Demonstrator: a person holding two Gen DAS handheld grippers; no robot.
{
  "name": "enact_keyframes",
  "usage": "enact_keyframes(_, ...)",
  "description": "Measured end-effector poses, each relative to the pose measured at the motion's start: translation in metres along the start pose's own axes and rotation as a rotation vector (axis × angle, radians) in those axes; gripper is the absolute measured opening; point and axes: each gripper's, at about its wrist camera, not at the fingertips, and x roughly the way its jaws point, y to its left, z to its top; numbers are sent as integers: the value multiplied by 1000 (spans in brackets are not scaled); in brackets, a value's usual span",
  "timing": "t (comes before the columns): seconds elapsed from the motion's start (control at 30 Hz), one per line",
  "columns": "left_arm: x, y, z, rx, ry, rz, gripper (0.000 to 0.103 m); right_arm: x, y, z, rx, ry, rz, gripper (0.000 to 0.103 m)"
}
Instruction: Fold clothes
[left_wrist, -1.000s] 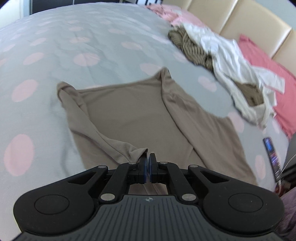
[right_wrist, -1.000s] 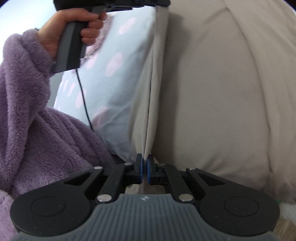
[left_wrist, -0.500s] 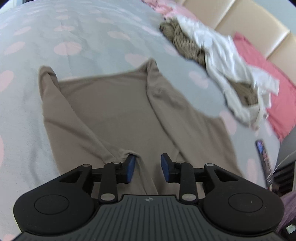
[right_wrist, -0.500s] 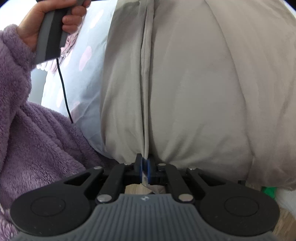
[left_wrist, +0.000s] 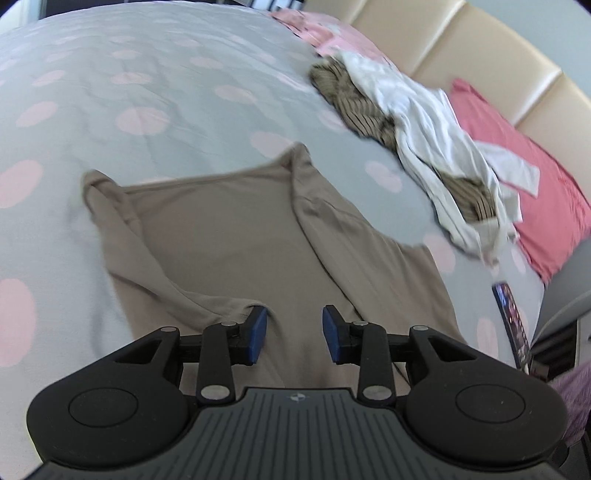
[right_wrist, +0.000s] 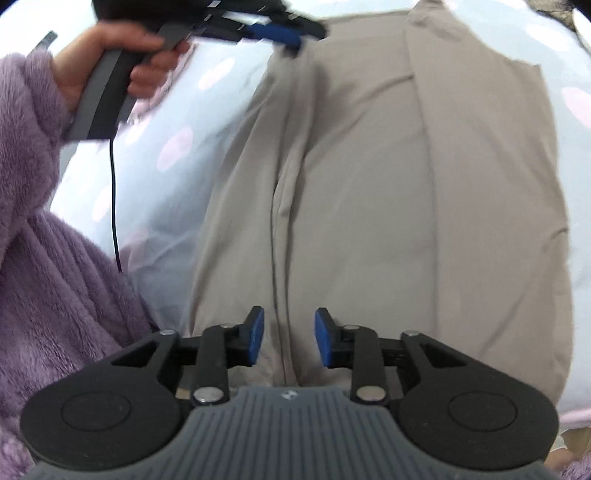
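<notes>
Right claw (right_wrist: 284, 338) now released, left claw (left_wrist: 294, 334) also spread, beige garment (left_wrist: 236, 236) flat on bedspread (left_wrist: 147, 81)

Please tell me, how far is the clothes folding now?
Done: the beige stretchy top lies on the dotted grey bedcover with both long sides folded inward. In hand: nothing; left gripper and right gripper are open. Left: folding it across, then the white and striped clothes pile.
</notes>
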Motion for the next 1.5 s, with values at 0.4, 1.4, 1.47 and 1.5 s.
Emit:
enact_keyframes(0.4,-8,-20,4,37,-11,64,43,5,-3,-15,-52,17,29,37)
enact_keyframes(1.4,26,-24,-5,106,15,137,4,35,-13,-37,-1,192,119,8)
enact_keyframes(1.47,15,-24,-6,111,-3,132,9,37,-13,-38,-10,207,99,9)
enact_keyframes(1.5,8,-23,-7,114,-20,128,15,36,-14,-39,-18,211,88,9)
